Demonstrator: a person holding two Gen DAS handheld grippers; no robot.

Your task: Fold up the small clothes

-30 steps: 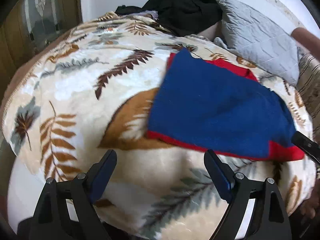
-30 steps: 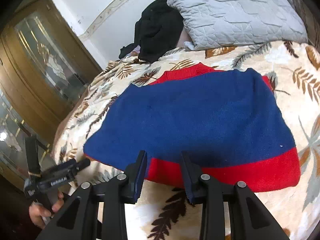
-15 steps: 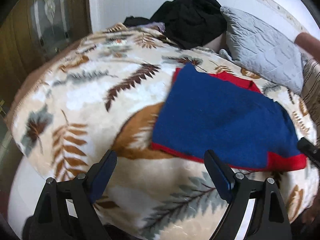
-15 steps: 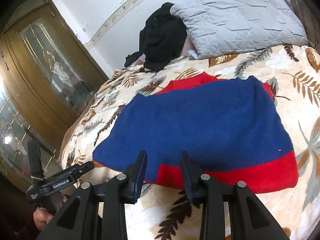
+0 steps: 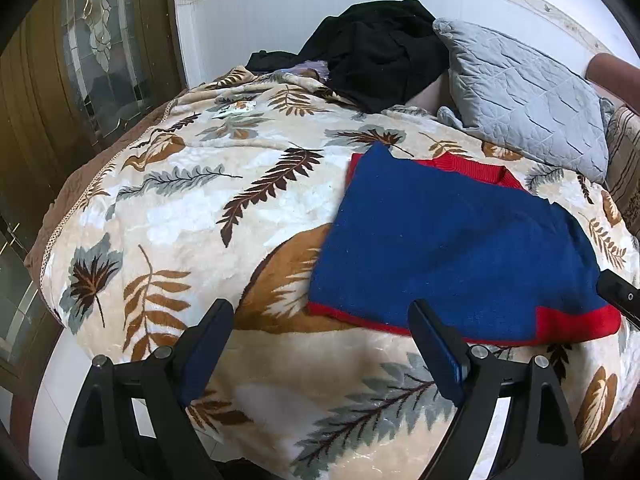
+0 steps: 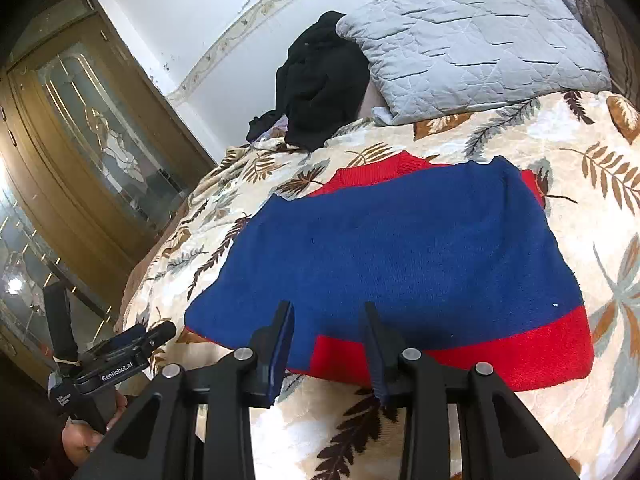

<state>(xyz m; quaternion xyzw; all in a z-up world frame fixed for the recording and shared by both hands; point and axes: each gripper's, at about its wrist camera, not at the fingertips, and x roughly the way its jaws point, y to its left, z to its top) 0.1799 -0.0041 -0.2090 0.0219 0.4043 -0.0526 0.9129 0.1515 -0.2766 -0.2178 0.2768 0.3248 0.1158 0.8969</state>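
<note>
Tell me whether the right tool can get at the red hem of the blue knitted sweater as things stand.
Probably yes. The right tool is open and empty, facing the red hem of the blue knitted sweater, with nothing lying between them on the leaf-patterned blanket.

Sweater (image 5: 448, 256) on blanket (image 5: 192, 216) (pillow (image 5: 524, 96) behind, clothes pile (image 5: 384, 48) left).

You have one blue-and-red sweater (image 5: 452, 248) on one leaf-print blanket (image 5: 192, 208). Count one grey quilted pillow (image 5: 524, 96) and one heap of black clothing (image 5: 380, 48); its separate pieces cannot be told apart. Two grippers: left gripper (image 5: 320, 344), right gripper (image 6: 326, 344).
</note>
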